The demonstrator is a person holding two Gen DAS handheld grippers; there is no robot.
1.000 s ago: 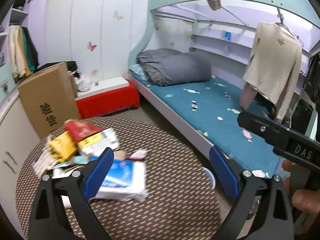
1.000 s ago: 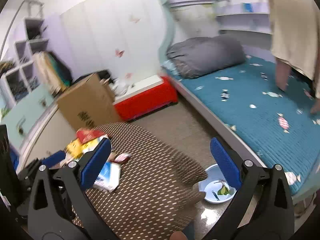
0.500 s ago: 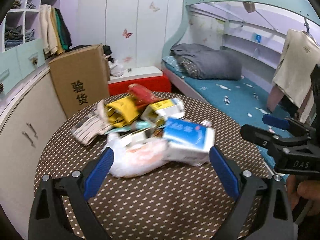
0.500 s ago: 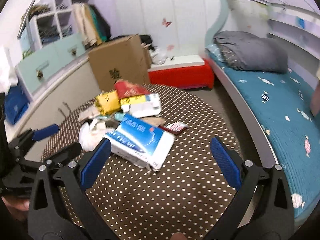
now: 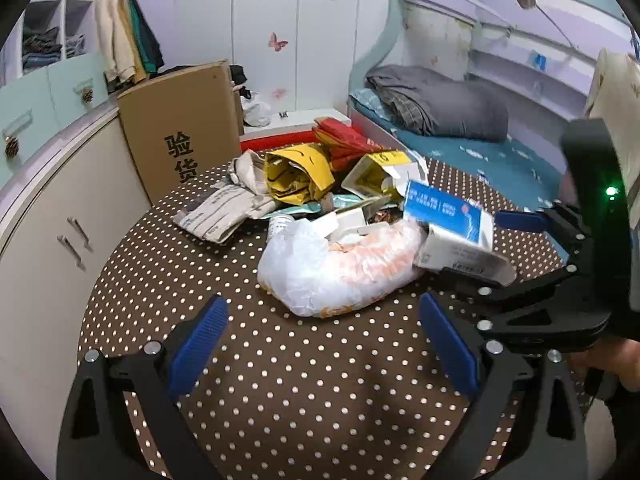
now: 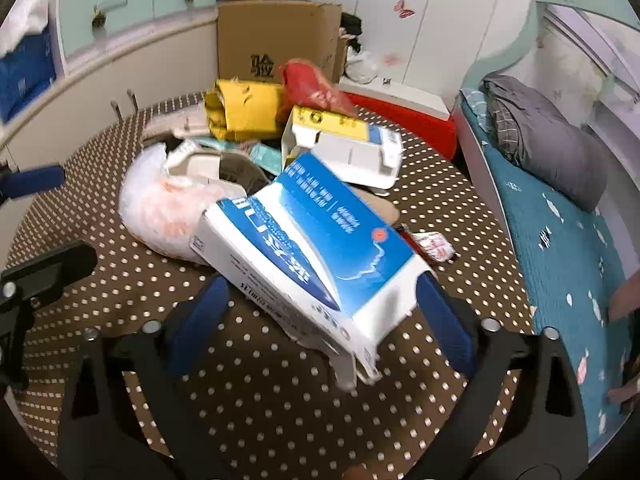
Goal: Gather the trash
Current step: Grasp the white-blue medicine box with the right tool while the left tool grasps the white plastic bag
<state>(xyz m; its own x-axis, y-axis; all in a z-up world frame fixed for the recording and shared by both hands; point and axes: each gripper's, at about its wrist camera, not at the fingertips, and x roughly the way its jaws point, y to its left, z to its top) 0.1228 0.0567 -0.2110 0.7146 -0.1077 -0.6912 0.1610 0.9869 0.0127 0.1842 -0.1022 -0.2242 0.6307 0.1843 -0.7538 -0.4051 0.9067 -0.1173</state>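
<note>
1. On the round brown tabletop with white dots, a heap of trash lies toward the far side, with bare cloth in front of it.
2. Nearest in the heap is a crumpled clear plastic bag with orange print, lying on its side.
3. A blue and white carton leans tilted against the bag's right end, its open flap end toward the right wrist camera.
4. Behind these lie a yellow bag, a red wrapper, a white and yellow box and a folded newspaper, all touching or overlapping one another.
5. A small red and white wrapper lies on the cloth just right of the carton.
6. The left claw hangs above bare tabletop in front of the plastic bag, its blue fingers spread wide with nothing between them.
7. The right claw stands astride the carton's near end. Its jaws have just been closing; the carton's corner sits between the blue fingers, with a clear gap on the left side, and contact on the right cannot be told.
8. In the left wrist view the right claw's black frame reaches in from the right edge to the carton.
9. Beyond the tabletop stand a brown cardboard box against pale cabinets, a red bench, and a bed with a teal cover and a folded grey quilt.
</note>
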